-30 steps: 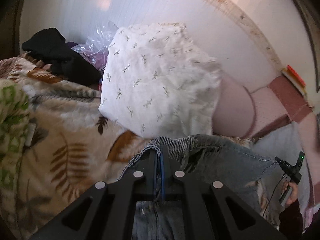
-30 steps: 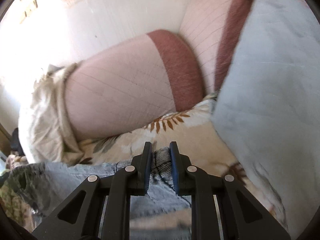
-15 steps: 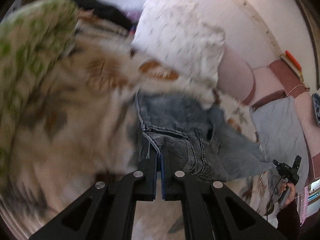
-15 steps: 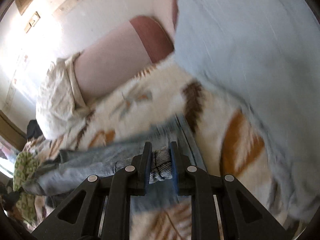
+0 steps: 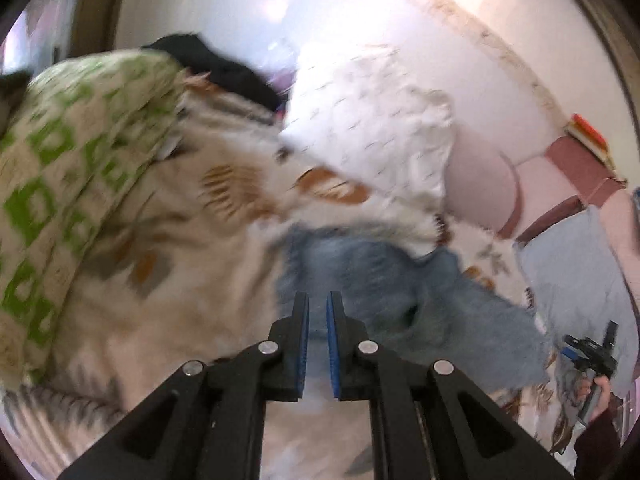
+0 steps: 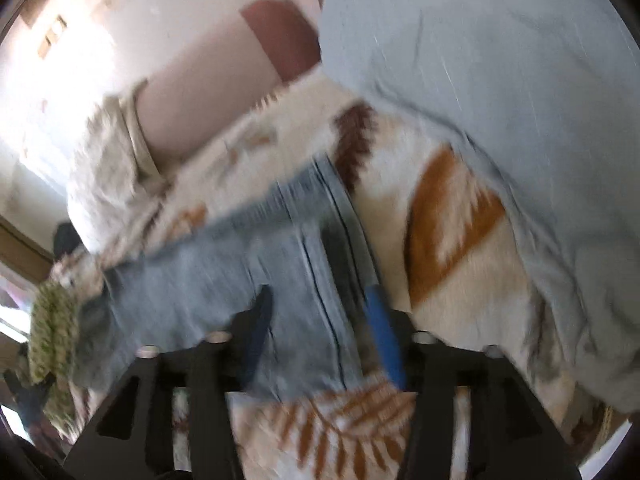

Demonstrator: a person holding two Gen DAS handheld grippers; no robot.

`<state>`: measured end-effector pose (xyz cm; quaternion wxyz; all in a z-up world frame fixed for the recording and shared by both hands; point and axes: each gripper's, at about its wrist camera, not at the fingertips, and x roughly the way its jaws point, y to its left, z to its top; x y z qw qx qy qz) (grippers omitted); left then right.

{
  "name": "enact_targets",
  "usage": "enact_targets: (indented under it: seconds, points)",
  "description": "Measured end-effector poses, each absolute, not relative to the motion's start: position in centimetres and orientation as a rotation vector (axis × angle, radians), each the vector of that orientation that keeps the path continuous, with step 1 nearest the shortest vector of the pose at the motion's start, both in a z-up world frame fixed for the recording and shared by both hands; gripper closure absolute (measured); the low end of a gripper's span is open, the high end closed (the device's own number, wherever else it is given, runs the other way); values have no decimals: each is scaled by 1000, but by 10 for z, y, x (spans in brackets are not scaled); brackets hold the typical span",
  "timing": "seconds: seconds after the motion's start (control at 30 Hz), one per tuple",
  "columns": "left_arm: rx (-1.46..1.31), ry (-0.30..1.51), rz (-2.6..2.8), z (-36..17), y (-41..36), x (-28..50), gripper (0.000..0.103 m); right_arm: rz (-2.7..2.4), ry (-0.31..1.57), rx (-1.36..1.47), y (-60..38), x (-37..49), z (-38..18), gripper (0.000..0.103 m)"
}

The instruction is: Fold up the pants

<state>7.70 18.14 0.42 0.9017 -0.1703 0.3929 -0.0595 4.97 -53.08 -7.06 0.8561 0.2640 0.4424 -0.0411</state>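
Note:
Blue denim pants [image 5: 384,280] lie spread on a cream bedspread with brown leaf prints [image 5: 168,272]. My left gripper [image 5: 317,312] sits just above their near edge, its jaws a narrow gap apart with nothing between them. In the right wrist view the pants [image 6: 248,264] stretch from left to centre, and my right gripper [image 6: 320,308] is wide open above them, holding nothing. The right gripper also shows in the left wrist view [image 5: 592,356], at the far right in a hand. Both views are motion-blurred.
A white pillow with a sprig pattern [image 5: 372,120] and a pink bolster [image 5: 480,184] lie against the wall. A green-patterned blanket [image 5: 68,184] is heaped on the left, dark clothes [image 5: 216,64] behind it. A pale blue-grey sheet [image 6: 500,64] covers the right side.
Both grippers have let go of the pants' waistband and opened. The pants now lie on the bedspread, and both grippers have drawn back above them.

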Motion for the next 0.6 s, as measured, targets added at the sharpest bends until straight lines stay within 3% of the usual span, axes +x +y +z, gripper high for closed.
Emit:
enact_targets:
  seconds: [0.17,0.33,0.47,0.6]
  points:
    - [-347,779,-220,-4,118,101,92,-56,971,673,-545,105,-85,45]
    - [-361,824,-276,-34,80,128,92,-47,1157,803,-556,144,-133,50]
    - [-330,843,-277,-45,67,140,92,26,1197,813,-551,153,-143,85]
    - [-314,812,-245,-45,70,147,92,45,1147,674,-534,164,-117,94]
